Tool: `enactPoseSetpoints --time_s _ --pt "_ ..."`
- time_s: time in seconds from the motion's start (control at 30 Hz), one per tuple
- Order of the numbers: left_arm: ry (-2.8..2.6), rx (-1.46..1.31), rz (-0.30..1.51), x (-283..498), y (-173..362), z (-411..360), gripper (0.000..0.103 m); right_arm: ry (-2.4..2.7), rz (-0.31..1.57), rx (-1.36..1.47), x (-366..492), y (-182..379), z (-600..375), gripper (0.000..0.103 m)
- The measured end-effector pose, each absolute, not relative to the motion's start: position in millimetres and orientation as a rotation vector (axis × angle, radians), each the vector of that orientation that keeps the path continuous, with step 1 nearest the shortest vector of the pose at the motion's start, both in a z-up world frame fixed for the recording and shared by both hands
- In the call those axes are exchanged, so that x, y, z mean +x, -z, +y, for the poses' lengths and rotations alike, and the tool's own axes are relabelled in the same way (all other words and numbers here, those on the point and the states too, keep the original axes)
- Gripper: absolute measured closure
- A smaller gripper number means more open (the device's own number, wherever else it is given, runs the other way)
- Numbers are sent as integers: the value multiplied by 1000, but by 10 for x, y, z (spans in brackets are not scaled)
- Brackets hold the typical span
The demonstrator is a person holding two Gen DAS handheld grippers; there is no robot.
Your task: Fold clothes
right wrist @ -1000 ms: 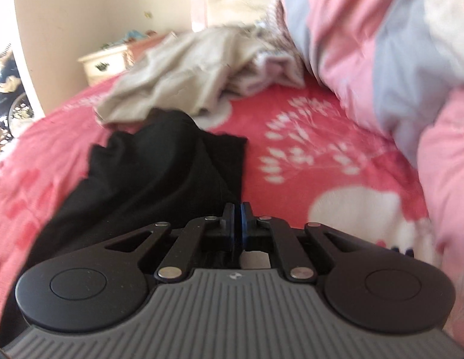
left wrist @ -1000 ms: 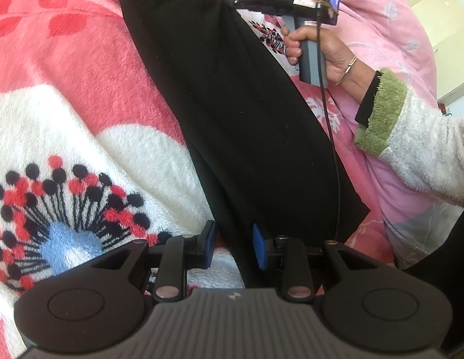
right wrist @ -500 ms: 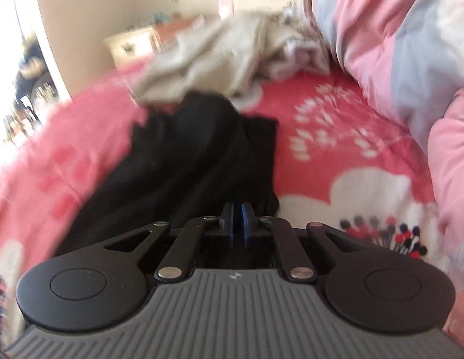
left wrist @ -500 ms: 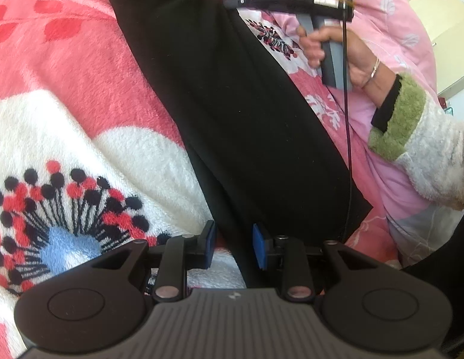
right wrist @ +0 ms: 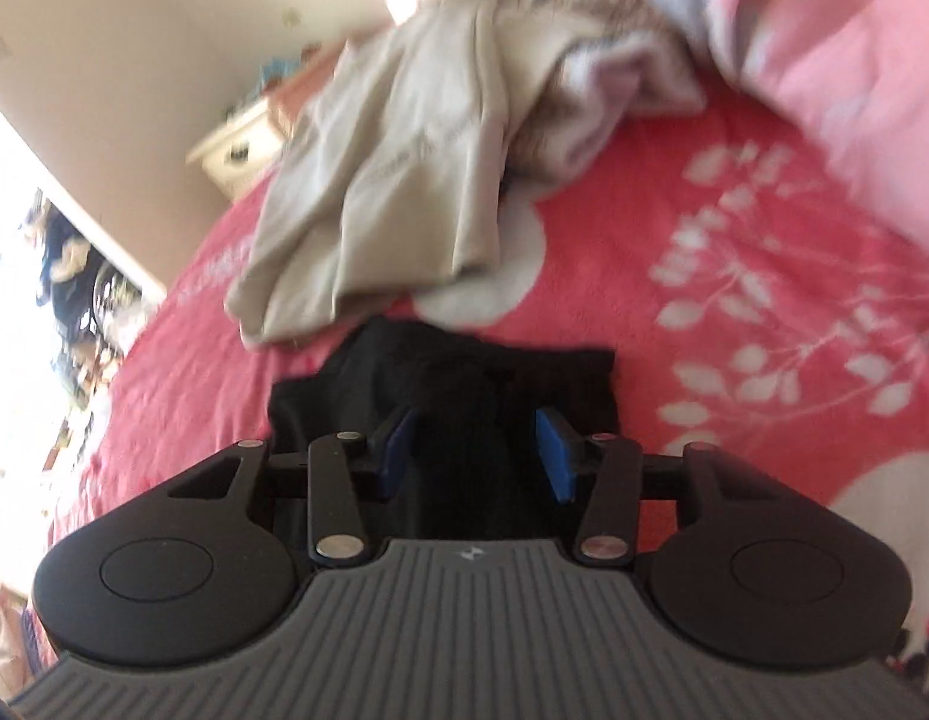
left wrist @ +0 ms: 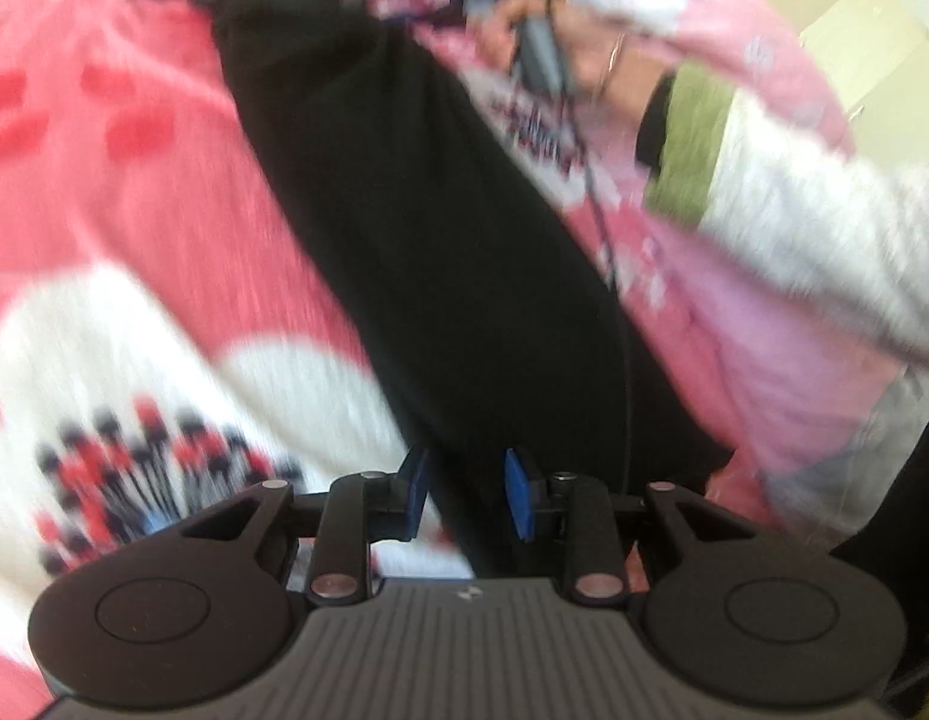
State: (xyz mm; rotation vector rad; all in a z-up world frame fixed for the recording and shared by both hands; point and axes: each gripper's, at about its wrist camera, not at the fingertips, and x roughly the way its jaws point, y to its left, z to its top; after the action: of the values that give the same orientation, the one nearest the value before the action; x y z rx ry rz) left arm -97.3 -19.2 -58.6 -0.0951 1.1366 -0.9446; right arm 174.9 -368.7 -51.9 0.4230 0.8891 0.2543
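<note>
The black garment (left wrist: 464, 252) lies stretched along the red floral bed (left wrist: 134, 228) — the left claw (left wrist: 464, 495) stands parted astride its near end, grip unclear; the right claw (right wrist: 473, 450) is opening, released over its far end.

Bed under pink-red floral fleece blanket (right wrist: 734, 252); long black garment (left wrist: 440, 252) ahead of left gripper (left wrist: 464, 495); crumpled beige garment (right wrist: 392, 192) beyond.

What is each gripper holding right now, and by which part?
Nothing visibly. On the right gripper the jaws are opening over the black garment, not pressing it; the left gripper stands open over its other end.
</note>
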Motion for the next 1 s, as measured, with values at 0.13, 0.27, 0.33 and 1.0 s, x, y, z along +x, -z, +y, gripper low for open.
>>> enactPoseSetpoints --time_s 0.13,0.27,0.33,1.0 --pt "885 -124 1039 -554 429 -189 73 -261 883 356 1730 518 -3616 92" --pt "742 -208 1012 33 484 -268 73 -254 757 228 1617 318 -3466 97" --pt "680 -304 1007 240 536 -245 73 -302 658 51 1441 208 -3179 97" --pt "695 -308 1051 411 870 -408 73 -519 707 302 1423 119 -3421 51"
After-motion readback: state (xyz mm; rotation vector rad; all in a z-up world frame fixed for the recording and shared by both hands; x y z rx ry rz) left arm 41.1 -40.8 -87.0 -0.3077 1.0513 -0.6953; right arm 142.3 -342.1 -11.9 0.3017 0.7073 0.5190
